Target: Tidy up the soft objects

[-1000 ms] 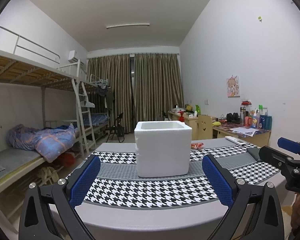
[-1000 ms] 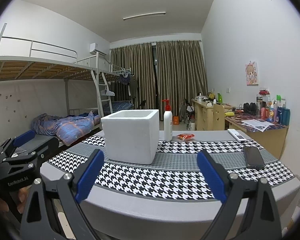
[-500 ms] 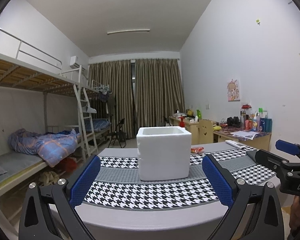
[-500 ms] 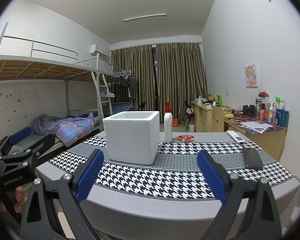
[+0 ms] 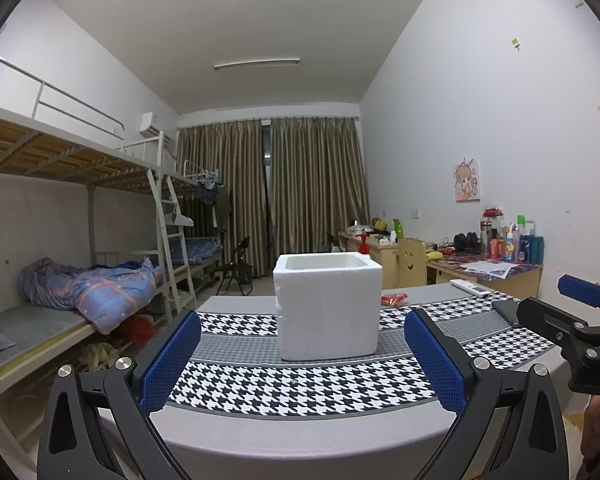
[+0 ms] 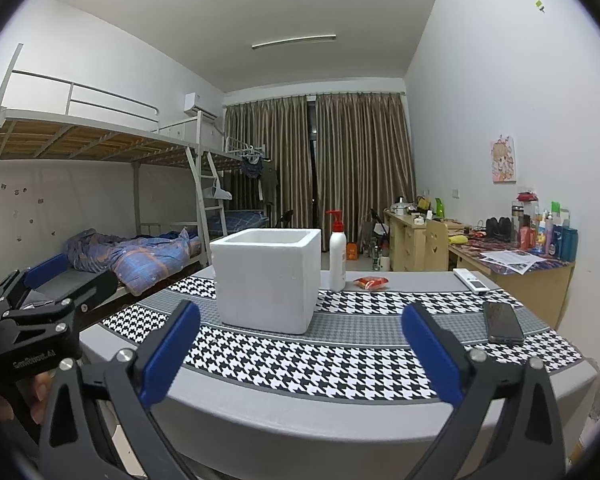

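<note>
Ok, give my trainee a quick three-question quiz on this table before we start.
1. True or false: the foam box has a lid on.
2. Which stands right beside the box: A) pump bottle B) phone C) remote?
3. What is between the right gripper fingers?

Key: 1. False, it is open-topped. 2. A. 3. Nothing; its jaws are opening, short of the box.

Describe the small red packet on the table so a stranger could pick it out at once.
Start at the white foam box on the houndstooth table runner. Just right of it stands a white pump bottle. The red packet lies flat beside that bottle, the only red, crinkly thing on the grey tabletop.
</note>
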Tool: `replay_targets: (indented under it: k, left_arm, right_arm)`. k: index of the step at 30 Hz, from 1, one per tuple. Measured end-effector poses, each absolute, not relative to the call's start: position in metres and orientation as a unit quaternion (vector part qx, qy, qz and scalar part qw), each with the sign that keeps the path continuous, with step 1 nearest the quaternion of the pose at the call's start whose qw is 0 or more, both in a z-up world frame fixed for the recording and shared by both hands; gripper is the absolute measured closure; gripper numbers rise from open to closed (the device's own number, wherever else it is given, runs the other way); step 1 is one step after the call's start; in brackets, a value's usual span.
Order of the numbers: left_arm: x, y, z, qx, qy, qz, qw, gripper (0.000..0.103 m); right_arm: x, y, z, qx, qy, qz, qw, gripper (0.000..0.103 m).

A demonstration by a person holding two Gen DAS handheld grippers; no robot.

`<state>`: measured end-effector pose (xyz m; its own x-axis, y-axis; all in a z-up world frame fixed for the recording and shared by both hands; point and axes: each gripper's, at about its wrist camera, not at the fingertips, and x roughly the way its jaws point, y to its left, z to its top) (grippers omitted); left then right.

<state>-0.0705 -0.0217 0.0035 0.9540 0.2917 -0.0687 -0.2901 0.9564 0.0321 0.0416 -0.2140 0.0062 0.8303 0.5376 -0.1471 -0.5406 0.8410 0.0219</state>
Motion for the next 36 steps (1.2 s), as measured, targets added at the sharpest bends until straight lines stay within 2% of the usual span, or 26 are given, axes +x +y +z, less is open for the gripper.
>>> replay_targets:
  k: [36]
  left_arm:
    - [-0.0653,-0.024,0.0003,0.013,0.043,0.146,0.988,0.001]
  right_arm:
    - [0.0453,-0.2128,0.0049,-0.011,0.087,0.267,0.96,0.001]
